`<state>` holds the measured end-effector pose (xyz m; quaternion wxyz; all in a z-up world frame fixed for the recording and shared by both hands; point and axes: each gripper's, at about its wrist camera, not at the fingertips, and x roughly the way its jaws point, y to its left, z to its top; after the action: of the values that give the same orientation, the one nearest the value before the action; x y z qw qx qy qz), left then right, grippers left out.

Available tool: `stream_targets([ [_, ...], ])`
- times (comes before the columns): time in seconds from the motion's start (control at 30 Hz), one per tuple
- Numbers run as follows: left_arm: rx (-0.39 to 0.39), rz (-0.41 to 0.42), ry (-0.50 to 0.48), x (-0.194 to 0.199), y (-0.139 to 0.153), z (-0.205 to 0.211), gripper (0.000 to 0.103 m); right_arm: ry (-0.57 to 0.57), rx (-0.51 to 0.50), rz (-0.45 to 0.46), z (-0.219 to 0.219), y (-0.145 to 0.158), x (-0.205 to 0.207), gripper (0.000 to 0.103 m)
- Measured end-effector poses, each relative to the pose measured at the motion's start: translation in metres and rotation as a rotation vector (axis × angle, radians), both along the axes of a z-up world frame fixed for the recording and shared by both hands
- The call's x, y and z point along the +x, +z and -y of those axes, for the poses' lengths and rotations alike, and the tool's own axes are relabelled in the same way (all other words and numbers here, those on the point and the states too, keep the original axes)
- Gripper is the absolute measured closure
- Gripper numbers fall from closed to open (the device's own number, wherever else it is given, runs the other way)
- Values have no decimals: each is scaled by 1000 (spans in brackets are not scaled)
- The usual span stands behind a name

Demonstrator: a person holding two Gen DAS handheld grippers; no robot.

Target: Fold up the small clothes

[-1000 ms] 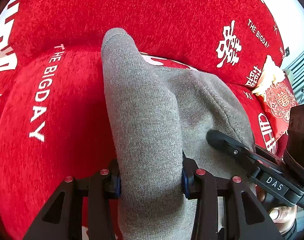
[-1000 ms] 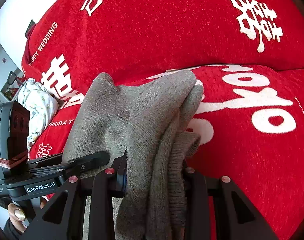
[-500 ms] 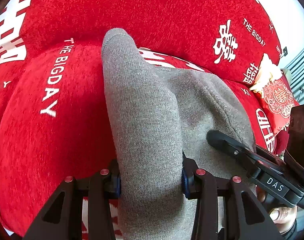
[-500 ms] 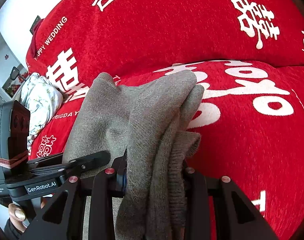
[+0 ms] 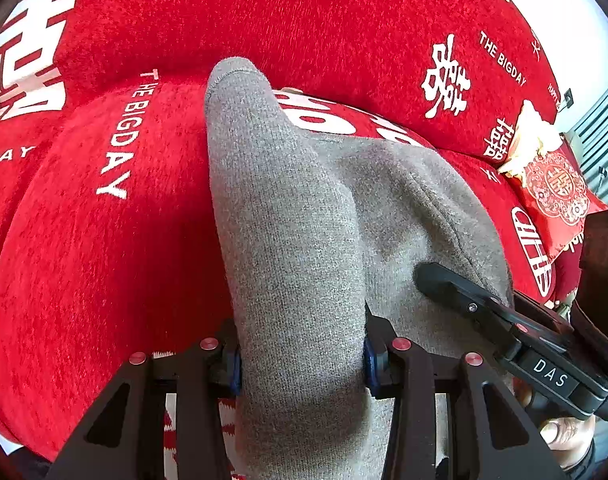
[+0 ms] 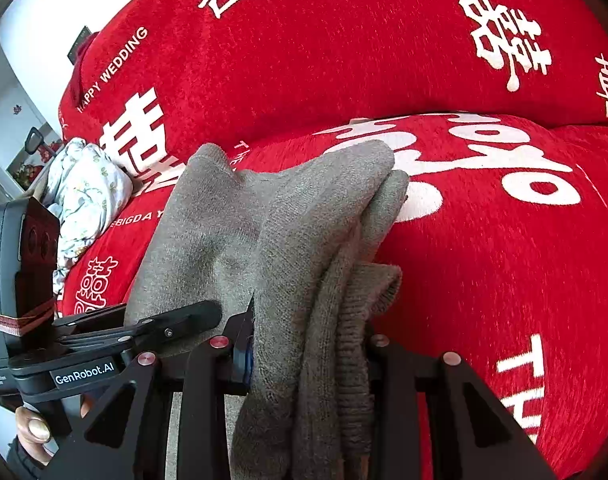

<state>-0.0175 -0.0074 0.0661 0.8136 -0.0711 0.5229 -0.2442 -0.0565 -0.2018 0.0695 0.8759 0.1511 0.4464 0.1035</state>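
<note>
A grey knit garment (image 5: 288, 208) is held up between both grippers above a red sofa. My left gripper (image 5: 300, 354) is shut on one folded end of it; the cloth bulges forward between the jaws. My right gripper (image 6: 307, 350) is shut on the other end, a bunch of several folded layers of the grey knit garment (image 6: 304, 220). The right gripper shows at the right edge of the left wrist view (image 5: 499, 320). The left gripper shows at the lower left of the right wrist view (image 6: 144, 330). The two grippers are close together, side by side.
The red sofa cover (image 5: 104, 264) with white lettering fills the background, also in the right wrist view (image 6: 503, 240). A floral white cloth bundle (image 6: 84, 196) lies at the sofa's left end. A red ornamented cushion (image 5: 555, 188) lies at the far right.
Both grippers keep their hold on the garment. The sofa background has shifted down and slightly sideways in both views, so the grippers and garment have lifted or tilted a little.
</note>
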Motion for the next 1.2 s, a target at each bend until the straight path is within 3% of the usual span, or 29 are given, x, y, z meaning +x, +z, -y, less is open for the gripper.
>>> stream_targets([
  [0.53, -1, 3, 4, -11, -23, -9, 57, 3, 6, -3, 2, -23, -11, 69],
  [0.6, -5, 1, 5, -11, -25, -11, 55, -1, 14, -6, 5, -27, -11, 68],
  [0.67, 0, -3, 17, -10, -28, -14, 41, -2, 30, -7, 8, -31, -11, 66],
  [0.73, 23, -11, 48, -9, -33, -21, 25, 0, 52, -23, 15, -36, -11, 47],
  [0.8, 9, -32, 78, -7, -35, -31, 20, -7, 57, -51, 24, -39, -11, 25],
  [0.87, -35, -56, 119, -8, -34, -46, 20, -12, 42, -35, 31, -34, -17, 25],
  [0.93, -35, -18, 154, -12, -24, -55, 20, -18, 6, 26, 34, -19, -27, 25],
  [1.07, 59, 100, 161, -20, -5, -47, 20, 44, -24, 177, 20, 18, -42, 25],
  [1.13, 174, 150, 160, -20, -2, -37, 20, 105, -2, 204, 9, 25, -43, 25],
  [1.2, 234, 157, 158, -19, -6, -29, 20, 148, 44, 188, 0, 21, -38, 25],
])
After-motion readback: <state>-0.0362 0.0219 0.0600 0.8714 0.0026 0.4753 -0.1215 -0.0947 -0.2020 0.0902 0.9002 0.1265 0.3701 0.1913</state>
